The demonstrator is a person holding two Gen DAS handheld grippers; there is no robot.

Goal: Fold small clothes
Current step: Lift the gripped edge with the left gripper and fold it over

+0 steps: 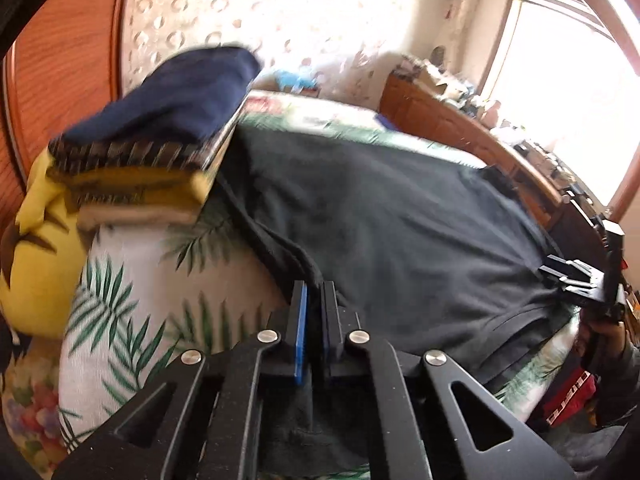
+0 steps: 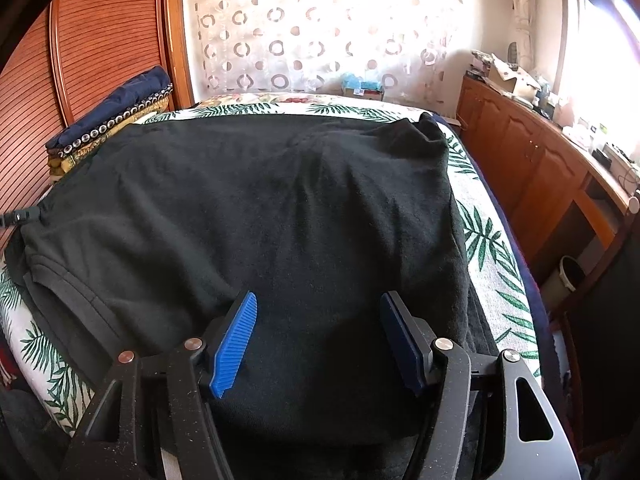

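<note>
A black garment (image 2: 256,208) lies spread across the middle of the frame in the right wrist view, covering most of a bed with a palm-leaf sheet (image 2: 486,236). In the left wrist view, at the lower middle, the left gripper (image 1: 315,300) is pinched narrow on a raised fold of the garment's edge. The right gripper (image 2: 318,312) sits at the bottom of its own view with its blue pads (image 2: 234,344) spread wide over the cloth, gripping nothing. At the upper left, a stack of folded clothes (image 2: 108,120) rests beside a slatted wooden door (image 2: 92,40). A wooden cabinet (image 2: 532,160) stands along the right.
</note>
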